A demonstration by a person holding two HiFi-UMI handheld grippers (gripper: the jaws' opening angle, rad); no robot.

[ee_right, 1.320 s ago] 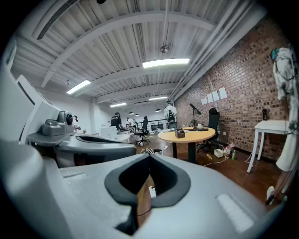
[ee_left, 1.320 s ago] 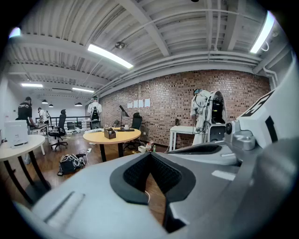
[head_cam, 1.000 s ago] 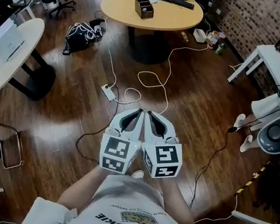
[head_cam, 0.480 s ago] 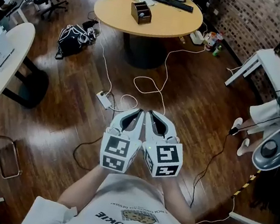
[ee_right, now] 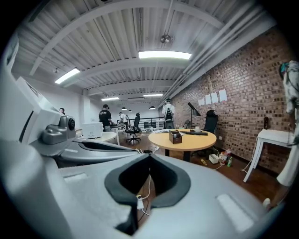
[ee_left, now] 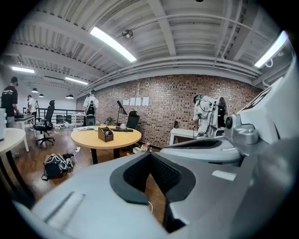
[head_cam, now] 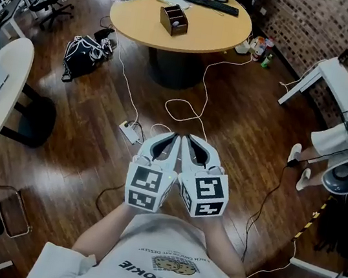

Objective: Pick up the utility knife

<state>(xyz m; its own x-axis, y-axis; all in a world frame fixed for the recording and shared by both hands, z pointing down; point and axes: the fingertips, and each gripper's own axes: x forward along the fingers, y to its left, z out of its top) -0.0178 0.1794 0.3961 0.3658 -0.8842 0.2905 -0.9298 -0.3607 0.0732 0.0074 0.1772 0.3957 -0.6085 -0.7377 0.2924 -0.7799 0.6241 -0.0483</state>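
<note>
Two grippers hang side by side over the wooden floor [head_cam: 247, 133]; the left gripper [head_cam: 176, 136] and the right gripper [head_cam: 187, 138] both have their jaws pressed together with nothing between them. Ahead stands the round table [head_cam: 207, 32], with a brown box [head_cam: 173, 19] near the middle of the tabletop and a black keyboard [head_cam: 208, 4] along its far edge. From this far off, the utility knife can't be picked out anywhere.
</note>
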